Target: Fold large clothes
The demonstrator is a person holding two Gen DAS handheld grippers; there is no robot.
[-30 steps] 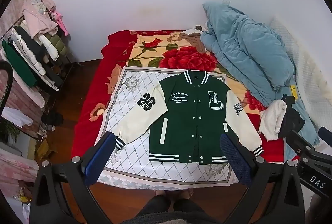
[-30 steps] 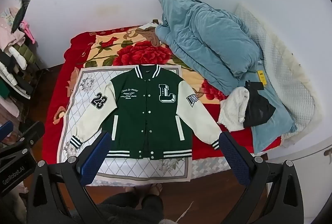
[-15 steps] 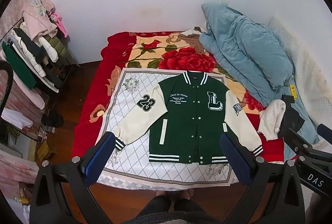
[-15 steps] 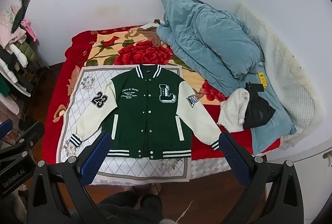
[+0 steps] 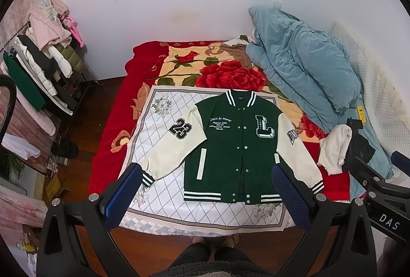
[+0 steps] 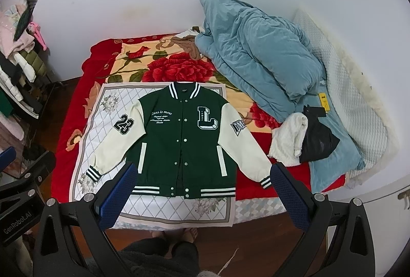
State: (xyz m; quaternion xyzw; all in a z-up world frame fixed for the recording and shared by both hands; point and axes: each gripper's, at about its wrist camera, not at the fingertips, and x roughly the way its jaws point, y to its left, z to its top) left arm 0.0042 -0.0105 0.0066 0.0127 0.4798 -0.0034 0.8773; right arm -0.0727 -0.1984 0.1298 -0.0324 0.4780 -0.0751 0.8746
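Observation:
A green varsity jacket (image 5: 230,149) (image 6: 184,138) with cream sleeves lies flat and face up on a white diamond-patterned cloth (image 5: 159,138) (image 6: 102,128) on the bed. Its front is buttoned and both sleeves are spread outward. My left gripper (image 5: 205,197) hovers high above the jacket's hem, open, with nothing between its blue pads. My right gripper (image 6: 202,197) also hangs well above the hem, open and empty. The right gripper's body (image 5: 384,200) shows at the right edge of the left wrist view.
A red rose blanket (image 5: 225,77) covers the bed. A blue quilt (image 5: 307,77) is heaped at the right, with a white towel (image 6: 292,138) and a black bag (image 6: 317,141) beside it. A loaded clothes rack (image 5: 38,67) stands left. The person's feet (image 5: 217,241) are on the wooden floor.
Both grippers drifted very slightly; the jacket and everything on the bed stayed put. Both stay open.

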